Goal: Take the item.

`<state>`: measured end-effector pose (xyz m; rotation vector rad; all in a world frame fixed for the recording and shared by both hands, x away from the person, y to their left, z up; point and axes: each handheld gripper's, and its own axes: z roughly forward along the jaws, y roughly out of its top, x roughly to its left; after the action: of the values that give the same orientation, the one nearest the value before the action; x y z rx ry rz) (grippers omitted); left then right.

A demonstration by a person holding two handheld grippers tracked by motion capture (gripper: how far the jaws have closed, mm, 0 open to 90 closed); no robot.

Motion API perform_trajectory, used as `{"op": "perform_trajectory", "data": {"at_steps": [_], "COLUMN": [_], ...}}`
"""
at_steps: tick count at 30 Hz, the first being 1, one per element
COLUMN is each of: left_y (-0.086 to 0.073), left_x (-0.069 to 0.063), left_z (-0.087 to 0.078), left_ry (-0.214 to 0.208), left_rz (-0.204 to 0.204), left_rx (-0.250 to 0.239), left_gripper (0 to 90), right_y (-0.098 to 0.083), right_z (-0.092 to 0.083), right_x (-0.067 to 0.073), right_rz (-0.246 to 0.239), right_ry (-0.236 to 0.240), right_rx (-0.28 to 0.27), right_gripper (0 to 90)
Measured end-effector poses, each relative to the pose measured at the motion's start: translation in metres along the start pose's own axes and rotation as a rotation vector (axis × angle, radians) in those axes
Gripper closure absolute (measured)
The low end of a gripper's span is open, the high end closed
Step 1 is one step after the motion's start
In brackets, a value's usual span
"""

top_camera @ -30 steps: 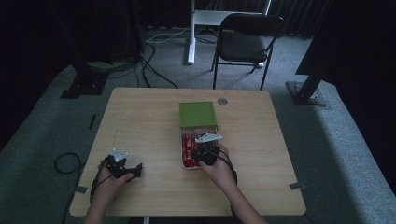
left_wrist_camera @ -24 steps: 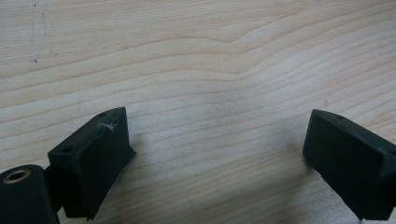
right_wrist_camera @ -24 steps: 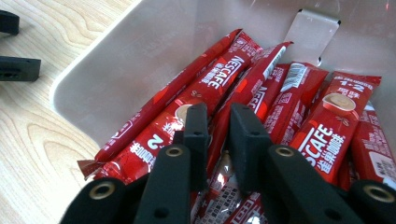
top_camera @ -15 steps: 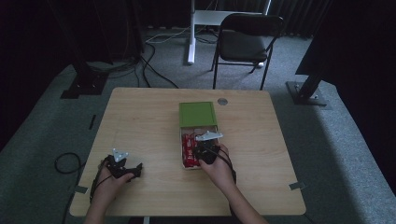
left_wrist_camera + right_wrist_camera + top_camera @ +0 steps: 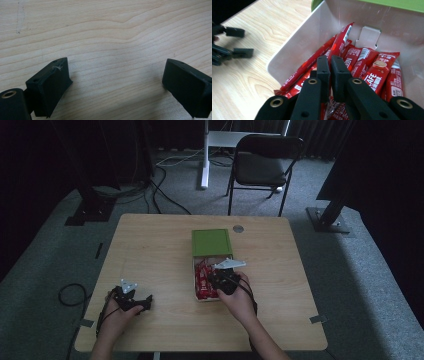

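Light wooden table [image 5: 150, 245]; white plastic box [image 5: 294, 47] with green lid [image 5: 211, 242] at centre, red coffee sachets [image 5: 377, 72] inside; right gripper [image 5: 330, 65] jaws just closed among them, pinched sachet hidden; left gripper [image 5: 117, 82] released at 7 o'clock

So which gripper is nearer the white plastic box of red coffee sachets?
Right. The right gripper is inside the box; the left gripper rests on bare table, apart.

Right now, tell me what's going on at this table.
A person works two hand-held grippers at a wooden table. The right gripper is down in an open white box of red coffee sachets, jaws just closed nearly together among them. The left gripper rests open on bare wood.
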<state>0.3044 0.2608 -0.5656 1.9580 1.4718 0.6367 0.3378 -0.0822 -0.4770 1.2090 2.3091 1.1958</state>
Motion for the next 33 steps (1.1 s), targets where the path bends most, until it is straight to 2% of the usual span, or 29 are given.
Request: {"op": "perform_trajectory", "data": {"at_steps": [18,27,33], "left_y": [0.000,0.000,0.000], "left_x": [0.000,0.000,0.000], "left_z": [0.000,0.000,0.000], "left_ry": [0.001,0.002,0.002], "left_rz": [0.001,0.000,-0.002], "left_rx": [0.001,0.000,0.000], "left_gripper": [8.3,8.3,8.3], "right_y": [-0.001,0.004,0.007], "right_z": [-0.018,-0.031,-0.038], "right_x": [-0.004,-0.001,-0.003], "right_rz": [-0.030,-0.034,-0.027], "right_ry": [0.057,0.074,0.094], "right_rx": [-0.007,-0.040,-0.057], "right_gripper": [85.8,85.9,85.9]}}
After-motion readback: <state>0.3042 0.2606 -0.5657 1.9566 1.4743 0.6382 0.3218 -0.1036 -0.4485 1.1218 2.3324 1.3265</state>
